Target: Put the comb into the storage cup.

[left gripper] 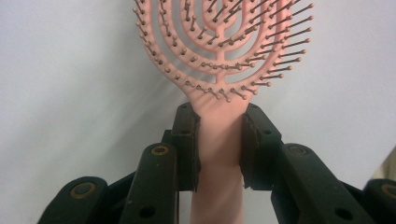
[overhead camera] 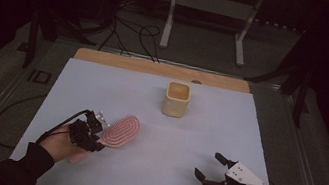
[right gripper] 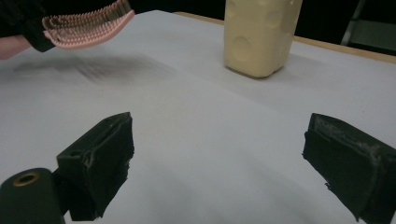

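A pink hairbrush (overhead camera: 121, 131) with a vented oval head hangs above the white mat at the front left, bristles up. My left gripper (overhead camera: 95, 138) is shut on its handle just below the head; in the left gripper view both pads press the pink hairbrush (left gripper: 219, 140) neck at my left gripper (left gripper: 219, 144). From the right gripper view the hairbrush (right gripper: 88, 27) floats over its own shadow. A cream square cup (overhead camera: 176, 99) stands upright at the mat's back centre. My right gripper (overhead camera: 213, 167) rests at the front right, open and holding nothing, its jaws wide apart (right gripper: 219, 168).
The white mat (overhead camera: 226, 133) covers a wooden table (overhead camera: 161, 68). The cream cup (right gripper: 259, 35) stands beyond my right gripper. Cables and a metal stand (overhead camera: 212, 9) lie on the dark floor behind the table.
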{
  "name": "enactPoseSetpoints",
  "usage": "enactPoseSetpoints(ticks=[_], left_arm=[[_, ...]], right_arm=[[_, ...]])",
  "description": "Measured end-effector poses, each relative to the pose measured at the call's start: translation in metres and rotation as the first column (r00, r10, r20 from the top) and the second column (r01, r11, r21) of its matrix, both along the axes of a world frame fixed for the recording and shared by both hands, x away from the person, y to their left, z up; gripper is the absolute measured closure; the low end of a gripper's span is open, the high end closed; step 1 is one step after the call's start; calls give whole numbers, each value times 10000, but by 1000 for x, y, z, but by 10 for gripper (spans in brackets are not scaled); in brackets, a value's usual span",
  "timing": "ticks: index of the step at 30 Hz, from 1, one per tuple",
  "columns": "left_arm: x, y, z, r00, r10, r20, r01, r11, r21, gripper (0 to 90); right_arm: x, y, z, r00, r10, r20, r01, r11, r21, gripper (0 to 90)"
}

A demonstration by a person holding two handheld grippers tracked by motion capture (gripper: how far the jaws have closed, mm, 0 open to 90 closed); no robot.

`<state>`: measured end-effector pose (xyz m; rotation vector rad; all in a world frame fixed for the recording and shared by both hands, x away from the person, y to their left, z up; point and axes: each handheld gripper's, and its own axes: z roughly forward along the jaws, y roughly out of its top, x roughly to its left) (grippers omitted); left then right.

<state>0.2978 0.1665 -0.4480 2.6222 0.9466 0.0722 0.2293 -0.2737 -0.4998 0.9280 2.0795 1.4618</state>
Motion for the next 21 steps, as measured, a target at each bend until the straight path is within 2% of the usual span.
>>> enactPoseSetpoints(ticks=[6,8,12,19,21], left_arm=[[0,-5,3,9990,-178,415,199,9985,-509,715],[-1,-7,4,9981,-196,576,243,9964,-808,715],[-1,-11,4,9964,-207,822,291,9944,-1017,716],[-3,-19,4,9899,-53,1417,282,9866,-1605,715],[-2,-19,4,9898,-53,1427,302,9844,-1731,715]], right_arm=[[0,0,0,10000,21,17,-21,10000,-4,85],[1,0,0,10000,16,1,-16,10000,29,85],[0,0,0,10000,6,7,-6,10000,-8,85],[0,-1,1,10000,1,85,-1,10000,38,85],[0,-1,1,10000,-10,33,9,10000,55,85]])
